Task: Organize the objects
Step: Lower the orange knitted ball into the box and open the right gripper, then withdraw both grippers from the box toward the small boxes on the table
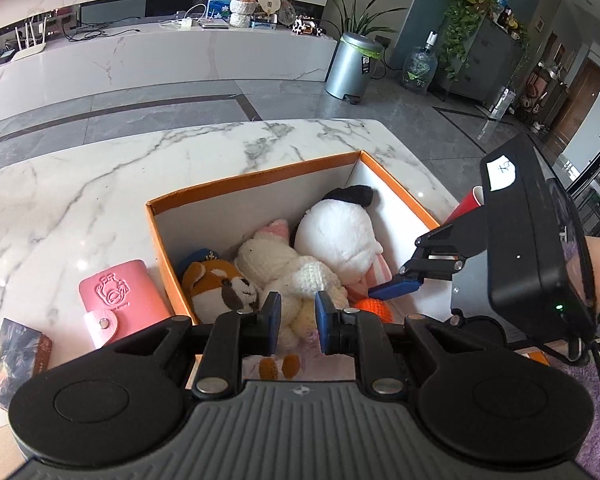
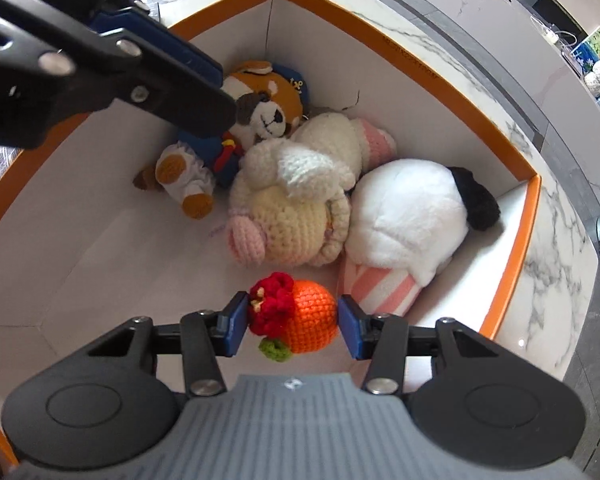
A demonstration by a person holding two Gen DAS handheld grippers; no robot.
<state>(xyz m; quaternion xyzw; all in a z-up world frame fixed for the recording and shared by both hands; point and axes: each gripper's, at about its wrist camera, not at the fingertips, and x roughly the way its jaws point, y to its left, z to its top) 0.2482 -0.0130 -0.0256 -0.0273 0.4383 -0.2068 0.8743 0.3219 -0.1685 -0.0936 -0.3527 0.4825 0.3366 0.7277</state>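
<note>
Contents of the orange box [image 2: 512, 264] on my marble table [image 1: 100, 184], white inside, four soft toys counted:

1. Crochet orange toy [image 2: 304, 318], one. It lies on the box floor in the corner nearest my right tongs [image 2: 293, 326], between their two blue pads. Its long axis runs across the gap, red crochet tuft toward the left pad, round orange end toward the right pad, green leaf underneath toward the camera. The tuft touches or nearly touches the left pad; the right pad stands just beside the orange end. The jaws are spread wide, and I cannot tell whether they press it.

2. Cream crochet bunny [image 2: 292, 204], one, lying in the middle of the box, pink ears toward the far wall.

3. Brown dog in sailor dress [image 2: 260, 112], one, in the far corner, feet pointing toward the open floor.

4. White plush with black ear [image 2: 412, 216], one, against the side wall, pink-striped part beneath it.

My left tongs [image 1: 298, 314] hang over the near edge of the box, jaws parted, nothing between them.

Left view only: pink leather card holder [image 1: 120, 300], one, on the table just beside the box; small printed box [image 1: 16, 360], one, near it; red cup [image 1: 466, 204] behind the right tool. There the orange toy shows only as a sliver. Right view only: that toy whole, and the dog's legs.
</note>
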